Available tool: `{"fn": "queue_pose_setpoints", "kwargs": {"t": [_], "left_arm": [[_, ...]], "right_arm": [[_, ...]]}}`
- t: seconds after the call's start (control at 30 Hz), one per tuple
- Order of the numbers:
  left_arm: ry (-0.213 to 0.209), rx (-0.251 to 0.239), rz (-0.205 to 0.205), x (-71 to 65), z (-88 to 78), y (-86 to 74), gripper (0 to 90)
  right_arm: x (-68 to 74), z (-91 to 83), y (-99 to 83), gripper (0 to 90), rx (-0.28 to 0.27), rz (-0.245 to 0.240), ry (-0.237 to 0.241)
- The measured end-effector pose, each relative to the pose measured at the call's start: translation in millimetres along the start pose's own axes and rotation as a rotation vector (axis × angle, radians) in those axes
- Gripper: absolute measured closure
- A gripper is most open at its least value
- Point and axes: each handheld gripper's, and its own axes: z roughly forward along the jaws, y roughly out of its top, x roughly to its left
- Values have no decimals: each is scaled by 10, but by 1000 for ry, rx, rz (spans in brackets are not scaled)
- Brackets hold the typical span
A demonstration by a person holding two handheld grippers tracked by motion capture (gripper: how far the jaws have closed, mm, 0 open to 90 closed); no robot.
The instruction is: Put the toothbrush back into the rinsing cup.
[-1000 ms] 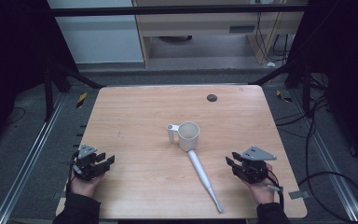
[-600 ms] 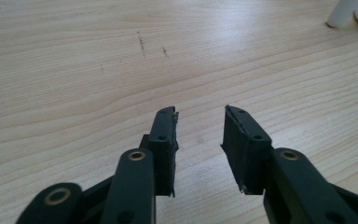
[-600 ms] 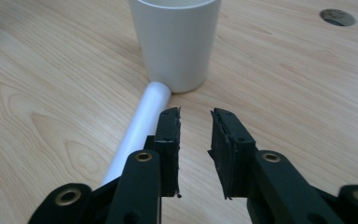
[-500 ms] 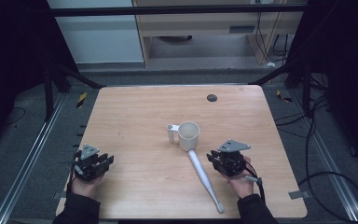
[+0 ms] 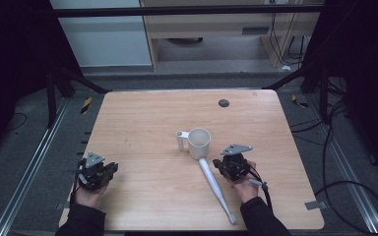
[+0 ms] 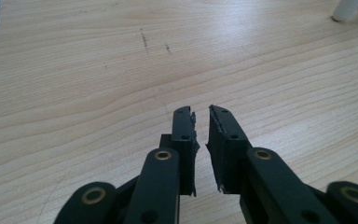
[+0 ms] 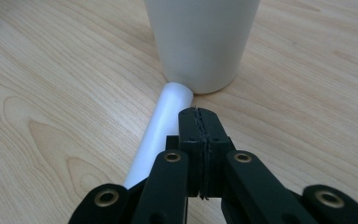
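Note:
A white mug [image 5: 199, 142] stands upright near the table's middle, its handle on the left. A long white rod [image 5: 215, 187] lies on the wood, running from the mug's base toward the front edge. My right gripper [image 5: 224, 166] sits just right of the rod's upper end, jaws shut on nothing. In the right gripper view its tips [image 7: 198, 112] hover beside the rod [image 7: 161, 126], close to the mug [image 7: 200, 42]. My left gripper [image 5: 109, 169] rests at the front left over bare wood. Its jaws [image 6: 201, 112] have just been closing; a narrow gap remains, nothing between them.
A small dark disc [image 5: 223, 103] lies near the far edge of the wooden table [image 5: 142, 123]. Metal rails and cables run along the floor on both sides. The mug's handle [image 6: 345, 9] peeks in at the top right of the left gripper view.
My right gripper has slid left from the table's right side to the rod beside the mug. The left hand stayed put while its jaws narrowed.

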Motion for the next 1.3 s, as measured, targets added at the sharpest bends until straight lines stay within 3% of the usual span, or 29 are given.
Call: {"fn": "queue_pose_setpoints", "kwargs": {"t": [0.6, 0.9, 1.13, 1.3], "left_arm": [[-3, 13, 9, 3, 11, -5, 821], [-6, 20, 8, 4, 18, -7, 815], [-9, 19, 6, 3, 18, -8, 816], [-10, 20, 4, 4, 17, -7, 821]], "right_arm": [[49, 212, -39, 900, 96, -45, 26], [85, 226, -29, 900, 115, -63, 70], [70, 162, -21, 900, 111, -77, 68], [64, -66, -11, 900, 55, -49, 80]]}}
